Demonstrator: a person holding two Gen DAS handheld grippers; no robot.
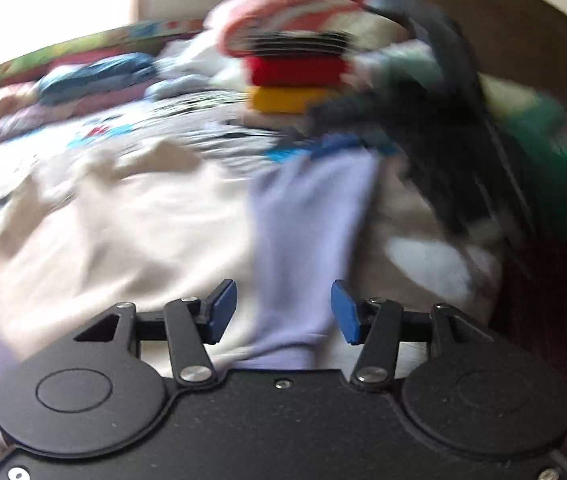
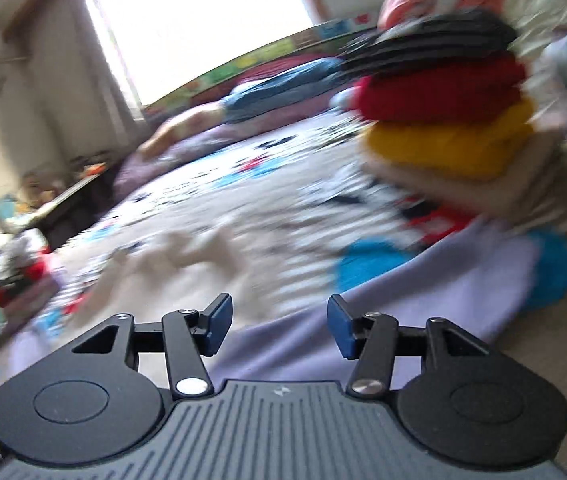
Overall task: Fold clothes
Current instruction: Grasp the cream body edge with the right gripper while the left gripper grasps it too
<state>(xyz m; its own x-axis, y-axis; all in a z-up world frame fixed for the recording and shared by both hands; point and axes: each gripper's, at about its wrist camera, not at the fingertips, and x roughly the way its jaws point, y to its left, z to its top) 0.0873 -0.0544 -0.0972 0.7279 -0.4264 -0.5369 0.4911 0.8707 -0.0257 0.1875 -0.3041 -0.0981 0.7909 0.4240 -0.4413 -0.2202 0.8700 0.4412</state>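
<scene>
Both views are motion-blurred. A lavender garment (image 1: 303,232) lies on the bed, running from my left gripper (image 1: 284,312) forward; the jaws are open with the cloth between and under them, not pinched. In the right wrist view the same lavender garment (image 2: 383,320) spreads under and ahead of my right gripper (image 2: 279,328), which is open and empty. A cream garment (image 1: 123,232) lies beside it and also shows in the right wrist view (image 2: 187,264). A stack of folded clothes, black, red and yellow (image 1: 295,76), stands further back on the bed, also in the right wrist view (image 2: 447,120).
The bed has a patterned white sheet (image 2: 243,184). Blue and purple clothes (image 1: 95,76) lie at the far side. A dark garment (image 1: 455,140) and a green one (image 1: 547,152) pile at the right. A low cluttered table (image 2: 63,196) stands left of the bed, under a bright window (image 2: 203,20).
</scene>
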